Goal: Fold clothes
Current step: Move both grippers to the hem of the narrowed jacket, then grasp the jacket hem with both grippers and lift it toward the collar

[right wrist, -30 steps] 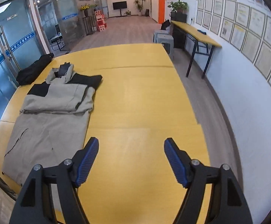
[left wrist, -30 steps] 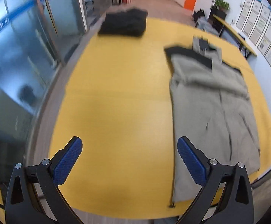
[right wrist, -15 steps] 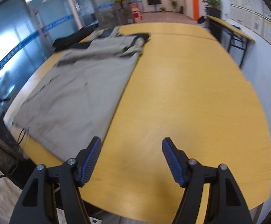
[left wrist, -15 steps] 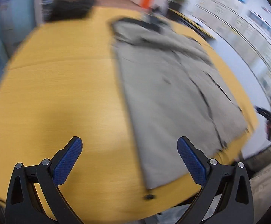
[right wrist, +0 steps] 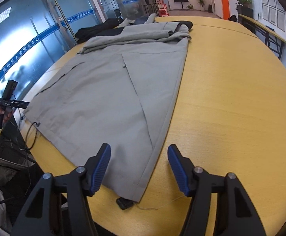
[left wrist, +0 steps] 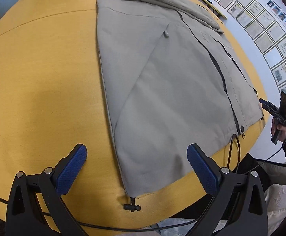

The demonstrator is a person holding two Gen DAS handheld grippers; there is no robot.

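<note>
A grey jacket point(left wrist: 162, 74) lies flat on the yellow table point(left wrist: 34, 78), sleeves folded across its chest at the far end. Its hem faces me, with a black cord toggle point(left wrist: 132, 207) at one corner. My left gripper point(left wrist: 137, 163) is open and hovers just above that hem corner. In the right wrist view the jacket point(right wrist: 111, 82) spreads left of centre, and my right gripper point(right wrist: 139, 164) is open over the other hem corner, near its toggle point(right wrist: 124, 203). Neither gripper holds anything.
A black garment point(right wrist: 97, 29) lies at the table's far end. The table point(right wrist: 231, 98) has bare yellow top to the jacket's sides. A cable point(left wrist: 234, 149) hangs off the near edge. A side table point(right wrist: 261, 29) stands by the wall.
Both grippers have swung in from the table's sides toward the jacket's hem and dropped lower. The jacket now fills both views; it has not moved.
</note>
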